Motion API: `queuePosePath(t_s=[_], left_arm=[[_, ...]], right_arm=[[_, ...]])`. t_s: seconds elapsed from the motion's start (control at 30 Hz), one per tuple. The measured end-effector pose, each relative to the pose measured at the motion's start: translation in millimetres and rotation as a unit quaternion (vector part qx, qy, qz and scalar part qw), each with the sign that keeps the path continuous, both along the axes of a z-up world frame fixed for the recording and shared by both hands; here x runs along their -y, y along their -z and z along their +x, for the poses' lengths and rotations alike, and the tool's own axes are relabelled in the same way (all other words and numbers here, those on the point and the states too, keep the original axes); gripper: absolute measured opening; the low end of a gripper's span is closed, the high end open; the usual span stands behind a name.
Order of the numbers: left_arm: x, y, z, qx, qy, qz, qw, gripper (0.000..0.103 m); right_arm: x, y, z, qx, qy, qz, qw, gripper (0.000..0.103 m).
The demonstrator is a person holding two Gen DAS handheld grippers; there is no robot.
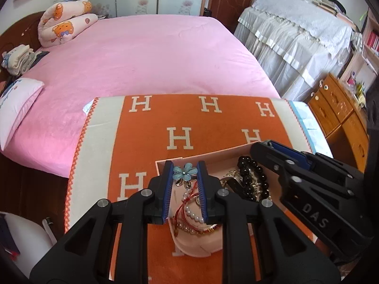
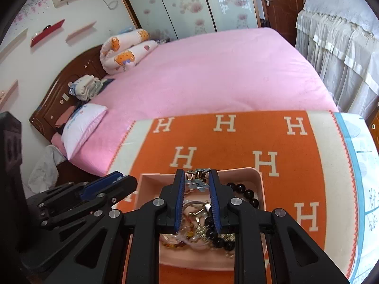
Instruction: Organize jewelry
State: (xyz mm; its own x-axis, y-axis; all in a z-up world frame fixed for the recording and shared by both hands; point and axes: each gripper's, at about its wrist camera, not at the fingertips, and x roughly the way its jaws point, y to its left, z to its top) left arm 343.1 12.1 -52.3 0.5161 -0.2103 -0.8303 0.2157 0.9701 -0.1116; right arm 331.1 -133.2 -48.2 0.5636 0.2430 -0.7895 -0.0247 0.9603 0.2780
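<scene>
Two tongs above the pink tray [image 1: 170,163]: left tongs [image 1: 182,170] pinching a blue flower clip [image 1: 184,170], right tongs [image 2: 197,179] pinching a silver charm [image 2: 197,176].

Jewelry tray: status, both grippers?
Left gripper shut on blue flower clip. Right gripper shut on silver clasp piece. Both above pink tray, black bead bracelet inside. Nothing in the way.
</scene>
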Motion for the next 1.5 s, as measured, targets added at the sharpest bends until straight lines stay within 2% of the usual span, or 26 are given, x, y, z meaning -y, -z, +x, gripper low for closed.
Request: queuePosePath(t_s=[0.13, 0.37, 0.67, 0.73, 0.97, 1.23, 1.5], left_arm=[[6.1, 16.2, 6.9, -0.018, 0.010, 0.011, 0.9997, 0.021], [-2.9, 24.5, 9.8, -0.033, -0.009, 0.002, 0.9994, 0.048], [-6.5, 10.1, -6.3, -0.019, -0.023, -0.002, 0.9996, 0.052], [-6.9, 7.0, -14.6, -0.016, -0.026, -0.003, 0.9995, 0.058], [-9.9, 5.3, -59.1, -0.010, -0.040, -0.007, 0.9991, 0.066], [-8.3, 17.1, -127.2, -0.007, -0.052, -0.006, 0.9986, 0.067], [-7.6, 11.8, -202.5, 0.006, -0.065, 0.009, 0.9979, 0.067]], right_arm=[[-1.9, 20.1, 11.4, -0.018, -0.009, 0.004, 1.000, 0.021], [-0.8, 31.1, 12.7, -0.017, -0.006, 0.009, 1.000, 0.025], [5.1, 15.4, -9.3, 0.000, 0.002, 0.004, 1.000, 0.025], [6.4, 12.5, -18.6, -0.001, 0.004, -0.002, 1.000, 0.025], [16.5, 13.8, -64.1, -0.009, 0.013, -0.009, 1.000, 0.030], [29.6, 29.2, -130.8, -0.023, 0.025, -0.019, 0.999, 0.032], [35.0, 37.1, -214.1, -0.032, 0.032, -0.037, 0.998, 0.035]])
